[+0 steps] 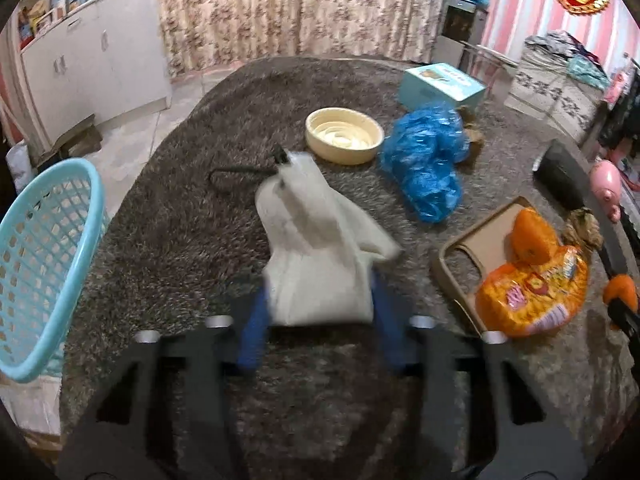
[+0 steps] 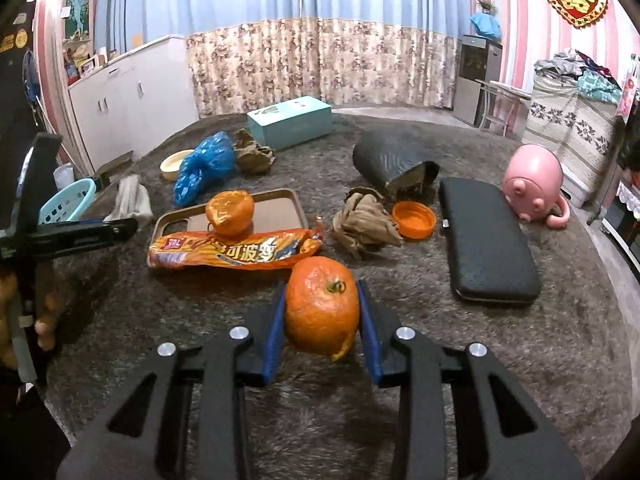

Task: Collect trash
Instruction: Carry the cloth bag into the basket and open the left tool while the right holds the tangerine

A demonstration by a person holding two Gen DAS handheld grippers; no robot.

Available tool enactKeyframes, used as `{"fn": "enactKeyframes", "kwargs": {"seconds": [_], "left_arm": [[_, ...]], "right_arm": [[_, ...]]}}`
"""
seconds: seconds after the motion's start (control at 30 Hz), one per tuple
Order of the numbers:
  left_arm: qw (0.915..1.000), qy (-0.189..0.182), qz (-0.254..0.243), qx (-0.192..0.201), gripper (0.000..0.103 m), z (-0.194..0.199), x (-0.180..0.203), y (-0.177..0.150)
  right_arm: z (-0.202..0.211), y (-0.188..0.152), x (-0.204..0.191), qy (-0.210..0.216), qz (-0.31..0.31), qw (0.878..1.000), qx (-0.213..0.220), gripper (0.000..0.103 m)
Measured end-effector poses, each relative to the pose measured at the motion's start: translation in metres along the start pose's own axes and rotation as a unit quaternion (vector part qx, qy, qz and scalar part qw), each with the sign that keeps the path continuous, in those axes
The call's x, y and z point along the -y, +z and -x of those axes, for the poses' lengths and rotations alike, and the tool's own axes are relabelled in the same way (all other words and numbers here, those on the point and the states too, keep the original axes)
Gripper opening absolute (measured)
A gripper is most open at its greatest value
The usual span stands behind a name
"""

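In the left wrist view my left gripper (image 1: 320,296) is shut on a crumpled white paper wad (image 1: 316,240), held above the shaggy grey rug (image 1: 180,208). A turquoise basket (image 1: 40,264) stands at its left. In the right wrist view my right gripper (image 2: 322,296) is shut on an orange peel (image 2: 322,312), its blue pads pressing both sides. Ahead of it lie an orange snack wrapper (image 2: 236,252), another orange peel (image 2: 230,212) on a brown tray (image 2: 280,208), crumpled brown paper (image 2: 366,224) and an orange lid (image 2: 414,220). A blue plastic bag (image 2: 206,166) lies farther back.
On the rug are also a cream bowl (image 1: 344,136), a teal box (image 2: 290,120), a black case (image 2: 488,240), a dark pouch (image 2: 392,160) and a pink pig toy (image 2: 534,184). White cabinets (image 2: 128,104) and curtains line the far side. A hand holds the left gripper (image 2: 80,232).
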State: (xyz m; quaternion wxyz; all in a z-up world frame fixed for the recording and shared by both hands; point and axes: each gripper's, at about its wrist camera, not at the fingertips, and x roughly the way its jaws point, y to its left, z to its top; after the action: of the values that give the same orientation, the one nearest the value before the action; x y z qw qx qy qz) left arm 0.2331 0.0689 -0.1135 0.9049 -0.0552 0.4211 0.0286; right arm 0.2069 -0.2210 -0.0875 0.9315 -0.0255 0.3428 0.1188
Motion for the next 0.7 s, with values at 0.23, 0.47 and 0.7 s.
{"fn": "enactKeyframes", "kwargs": {"seconds": [0.23, 0.47, 0.7], "left_arm": [[0.9996, 0.004, 0.003, 0.026, 0.025, 0.048, -0.027, -0.008], [0.9971, 0.036, 0.013, 0.065, 0.025, 0.1, -0.076, -0.013], [0.9935, 0.075, 0.025, 0.081, 0.025, 0.123, -0.123, -0.022]], "right_arm": [[0.005, 0.008, -0.018, 0.003, 0.007, 1.0, 0.012, 0.034], [0.005, 0.02, -0.056, 0.024, 0.03, 0.999, 0.02, 0.034], [-0.007, 0.033, -0.104, 0.051, 0.052, 0.997, 0.016, 0.034]]}}
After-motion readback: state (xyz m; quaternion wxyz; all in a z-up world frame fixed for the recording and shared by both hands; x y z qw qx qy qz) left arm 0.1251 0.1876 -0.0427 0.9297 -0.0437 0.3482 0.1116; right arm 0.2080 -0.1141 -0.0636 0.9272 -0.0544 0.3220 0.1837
